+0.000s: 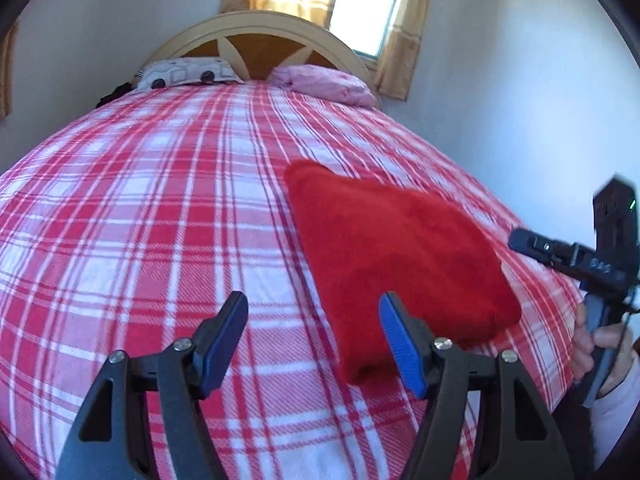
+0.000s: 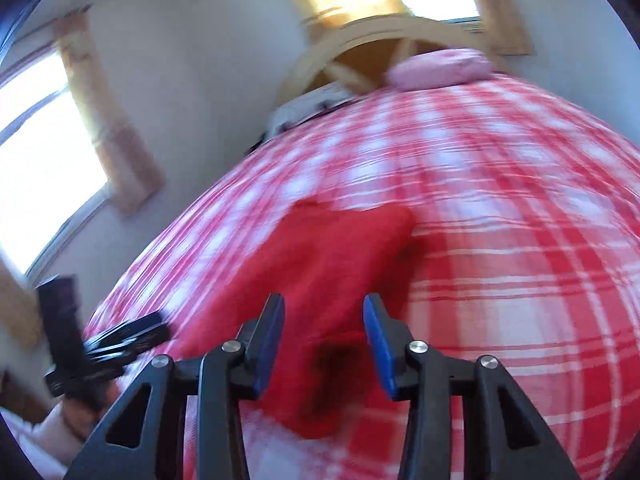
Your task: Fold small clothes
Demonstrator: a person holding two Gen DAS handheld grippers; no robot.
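**A:** Over the bed, both tools are empty as far as I can see. The left gripper [image 1: 314, 340] has its jaws spread wide, nothing between them, hovering above the plaid bedspread [image 1: 140, 208] just left of the red cloth [image 1: 392, 248]. The right gripper [image 2: 324, 344] is spread too, a bit narrower, also holding nothing, with its tips over the near end of the same red cloth [image 2: 320, 280]. Can't tell if either is actually touching fabric; it looks like they're just above it.

**B:** So where's the cloth sitting?

**A:** It's lying on the bedspread toward the right side of the bed, looking like a thick, already doubled-over bundle, well short of the pink pillow [image 1: 332, 82] and the patterned pillow [image 1: 188, 74] up by the headboard [image 1: 256, 36].

**B:** What would you worry about?

**A:** Mostly the right wrist view is badly smeared, so I'd guess that hand is moving quickly. If it pinches on the fly it could grab only the top layer and peel the fold open, or catch the bedspread along with the cloth and drag both. The fabric looks fluffy and thick, so a shallow pinch could slip off. And with the left tool off to the side, nothing is pinning the bundle, so it could slide.
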